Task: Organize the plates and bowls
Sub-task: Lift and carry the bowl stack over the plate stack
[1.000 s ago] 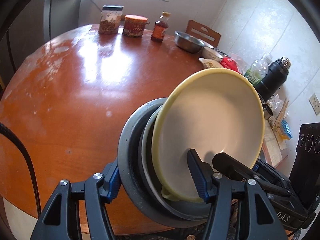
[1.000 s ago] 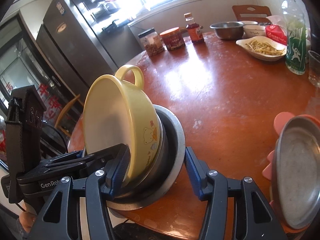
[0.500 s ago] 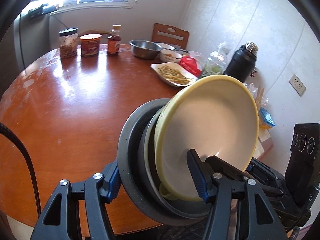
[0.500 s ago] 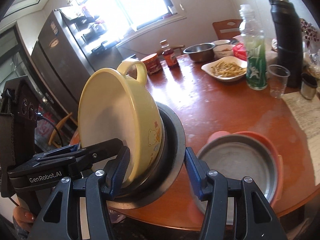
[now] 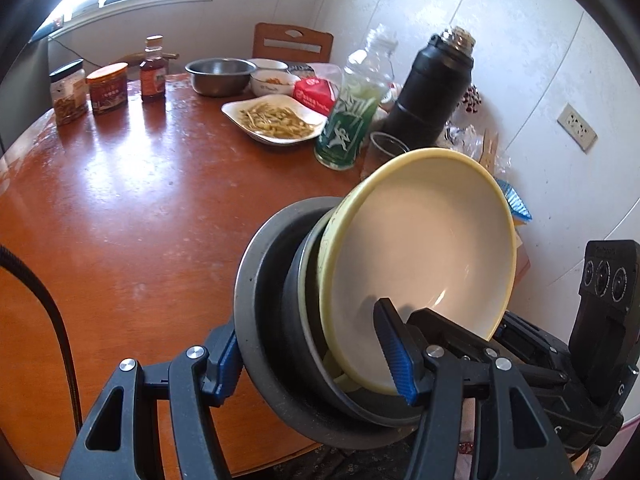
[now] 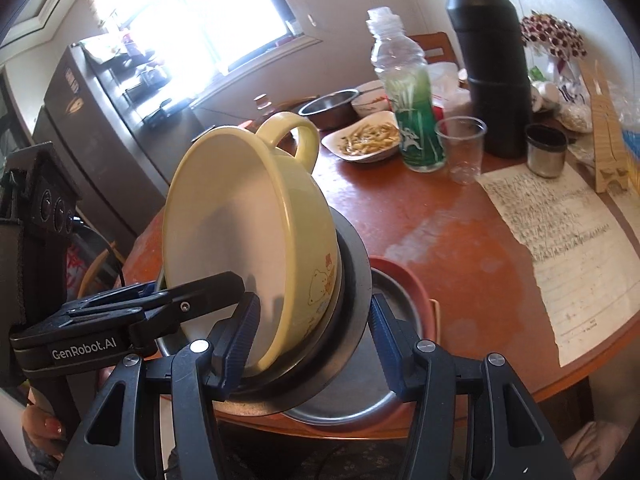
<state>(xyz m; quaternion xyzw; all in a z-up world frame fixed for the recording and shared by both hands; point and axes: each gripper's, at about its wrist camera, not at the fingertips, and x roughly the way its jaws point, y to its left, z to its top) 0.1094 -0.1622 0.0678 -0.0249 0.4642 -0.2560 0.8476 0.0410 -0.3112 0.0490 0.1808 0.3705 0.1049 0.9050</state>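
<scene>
- Both grippers, left and right, clamp our tilted stack: yellow handled bowl nested in grey metal plates.
- We should level it before lowering onto the steel plate in the red tray.

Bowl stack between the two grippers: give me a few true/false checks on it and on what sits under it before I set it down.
1. The yellow bowl has a loop handle. True.
2. The yellow bowl sits nested in the dark bowl. True.
3. Only the right gripper holds the stack. False: the left gripper clamps the same rims from the opposite side.
4. The stack is level. False: it is tipped up, the insides facing sideways.
5. The metal plate lies in the pink tray below the stack. True.
6. The white dish is empty. False: it holds food.
</scene>
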